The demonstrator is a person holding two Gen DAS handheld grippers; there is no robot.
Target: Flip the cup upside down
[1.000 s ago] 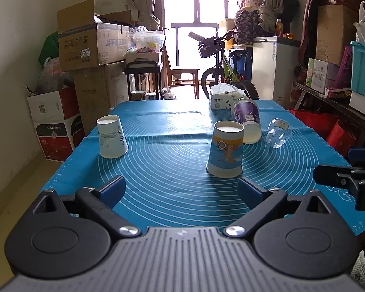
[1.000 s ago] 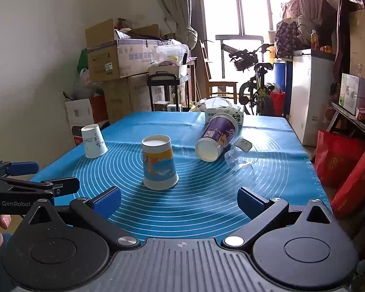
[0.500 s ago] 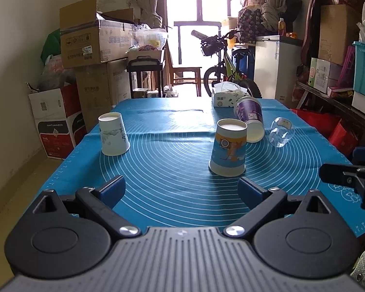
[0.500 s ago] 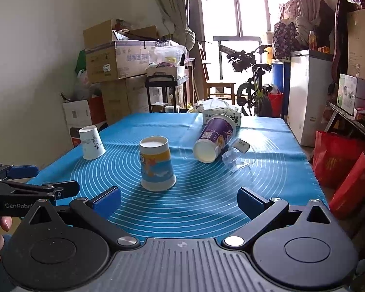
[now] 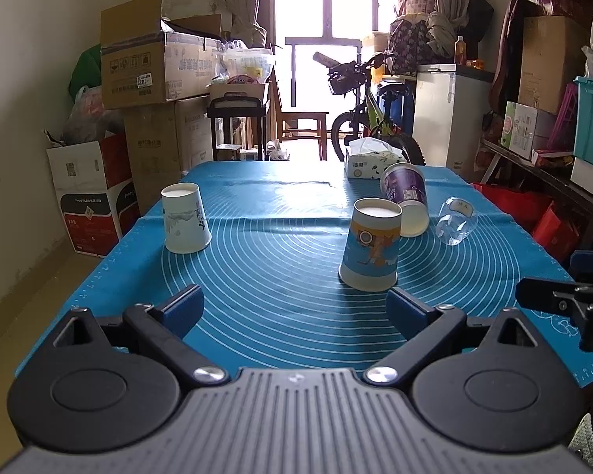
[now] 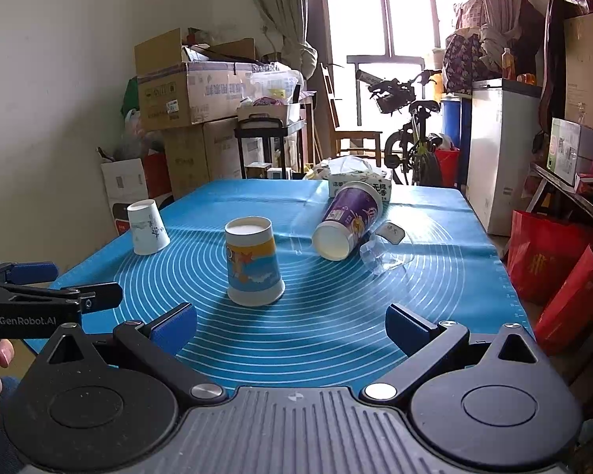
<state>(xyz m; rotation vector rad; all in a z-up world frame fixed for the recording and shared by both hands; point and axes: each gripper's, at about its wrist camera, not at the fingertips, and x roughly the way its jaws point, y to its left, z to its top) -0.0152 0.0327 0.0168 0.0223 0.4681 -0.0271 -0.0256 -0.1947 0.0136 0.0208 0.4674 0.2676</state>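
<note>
I hold both grippers low at the near edge of the blue mat. My left gripper fills the bottom of its own frame with its blue pads spread wide and nothing between them. My right gripper sits likewise at the bottom of its frame, pads wide apart and empty.

In the left view, the cartoon-printed cup stands mouth-down just right of centre, its white base facing up; in the right view it is left of centre. Behind it, toward the upper right of the left frame, the purple cup lies on its side with its open mouth toward me. Just beside that, further right, a clear plastic cup also lies tipped over. In the right view the two seem to touch, though I cannot be sure.

At the left of the left frame, the white cup stands mouth-down, well apart from the others. A tissue box rests at the far edge of the mat, behind the purple cup.
</note>
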